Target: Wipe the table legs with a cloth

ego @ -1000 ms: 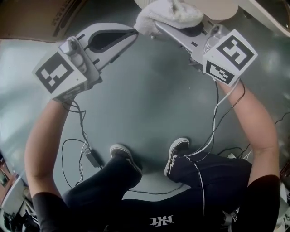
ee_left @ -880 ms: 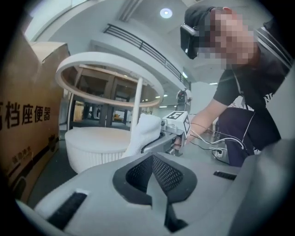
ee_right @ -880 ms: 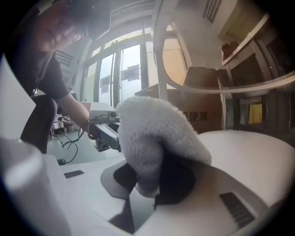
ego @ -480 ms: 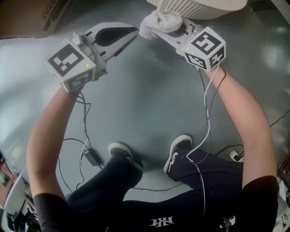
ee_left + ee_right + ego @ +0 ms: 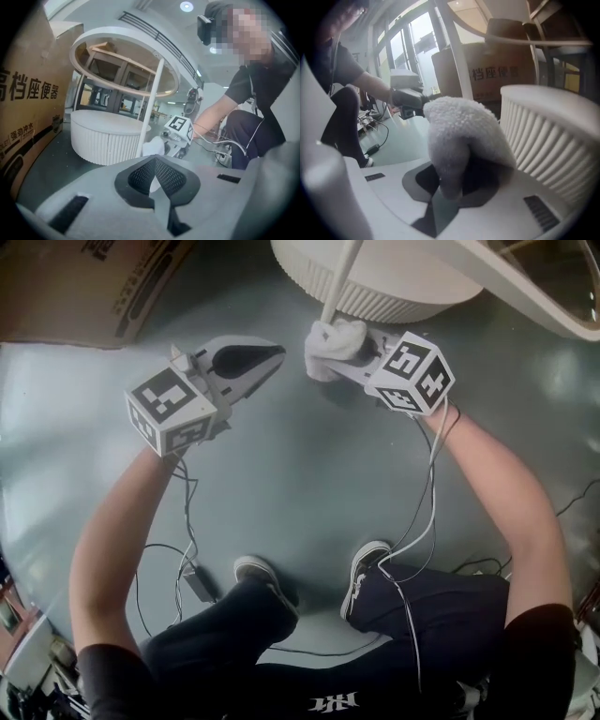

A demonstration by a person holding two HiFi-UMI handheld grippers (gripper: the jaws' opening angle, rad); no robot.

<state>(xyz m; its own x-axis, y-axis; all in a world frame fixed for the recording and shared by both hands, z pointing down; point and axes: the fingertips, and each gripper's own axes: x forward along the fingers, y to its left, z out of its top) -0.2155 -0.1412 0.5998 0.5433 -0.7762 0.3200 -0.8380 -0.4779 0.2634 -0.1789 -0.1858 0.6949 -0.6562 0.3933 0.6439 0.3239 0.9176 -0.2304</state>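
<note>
Your fluffy white cloth (image 5: 336, 339) is bunched against the foot of the thin white table leg (image 5: 339, 282), clamped in your right gripper (image 5: 328, 357), which you hold low with the forearm stretched forward. Your left gripper (image 5: 274, 352) hovers just left of the leg, jaws together on nothing. The ribbed round base (image 5: 403, 298) stands right behind the leg, and a cardboard box (image 5: 84, 287) is well off to its left.

- A box (image 5: 26, 108) is showing large characters, 高档座便器, in the left gripper view, with smaller ones, 强劲冲水, below.
- The box (image 5: 487, 70) is showing 档座便器 in the right gripper view.
- A white logo on the person's black shirt (image 5: 336, 698) is proving unreadable.
- Square black-and-white markers are facing up on the cubes of the left gripper (image 5: 278, 351) and right gripper (image 5: 323, 352).
</note>
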